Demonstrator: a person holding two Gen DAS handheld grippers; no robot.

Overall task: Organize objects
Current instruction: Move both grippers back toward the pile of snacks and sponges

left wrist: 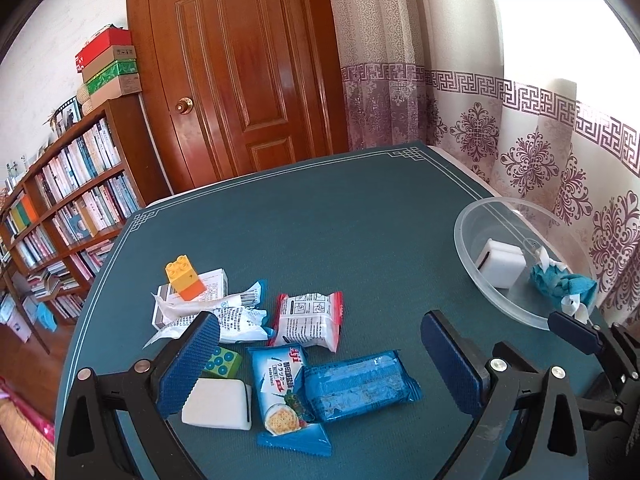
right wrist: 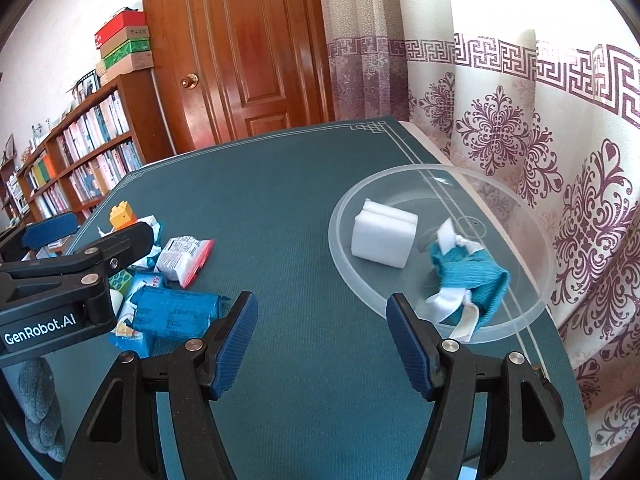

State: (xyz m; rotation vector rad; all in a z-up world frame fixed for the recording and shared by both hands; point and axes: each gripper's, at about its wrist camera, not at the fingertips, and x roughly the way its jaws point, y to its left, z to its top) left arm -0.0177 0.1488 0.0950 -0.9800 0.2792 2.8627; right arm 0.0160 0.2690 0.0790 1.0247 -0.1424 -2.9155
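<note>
My left gripper (left wrist: 320, 330) is open and empty above a pile on the teal table (left wrist: 320, 220): a blue snack pack (left wrist: 360, 386), a cracker pack (left wrist: 286, 396), a white-red snack pack (left wrist: 308, 322), a white sponge (left wrist: 218, 402), a green brick (left wrist: 222, 362), crumpled white wrappers (left wrist: 232, 318) and a yellow-orange brick (left wrist: 185, 278) on a white box. My right gripper (right wrist: 322, 316) is open and empty just left of the clear bowl (right wrist: 360, 288), which holds a white sponge (right wrist: 382, 238) and a teal cloth (right wrist: 466, 276). The bowl also shows in the left wrist view (left wrist: 472, 276).
A wooden door (left wrist: 248, 72) and a bookshelf (left wrist: 68, 200) stand behind the table. A patterned curtain (right wrist: 560, 160) hangs along the right edge. The left gripper's body (right wrist: 60, 280) reaches in at the left of the right wrist view, over the pile.
</note>
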